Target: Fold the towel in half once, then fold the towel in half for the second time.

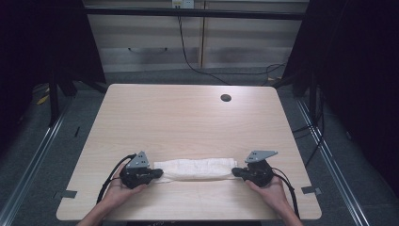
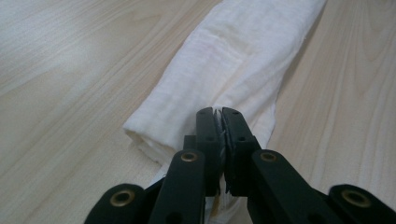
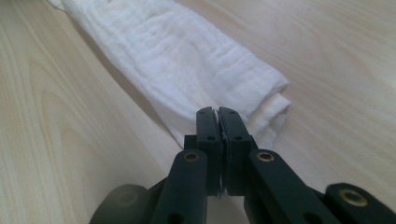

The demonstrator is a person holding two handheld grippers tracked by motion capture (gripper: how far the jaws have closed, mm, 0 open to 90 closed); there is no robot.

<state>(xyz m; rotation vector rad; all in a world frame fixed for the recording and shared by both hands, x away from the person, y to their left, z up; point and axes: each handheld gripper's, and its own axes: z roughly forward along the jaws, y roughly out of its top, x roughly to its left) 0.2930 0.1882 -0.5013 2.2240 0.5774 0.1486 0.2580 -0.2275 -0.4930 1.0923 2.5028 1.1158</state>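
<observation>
While lying lengthwise left-to-right, folded cloth point(image 1: 195, 168), jaws pinching each end, table point(image 1: 188, 117).

Black claw point(image 2: 218, 112) with brass rivets, grey plate.

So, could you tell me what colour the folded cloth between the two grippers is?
The cloth is plain white, no pattern; the right gripper view shows it best.
</observation>
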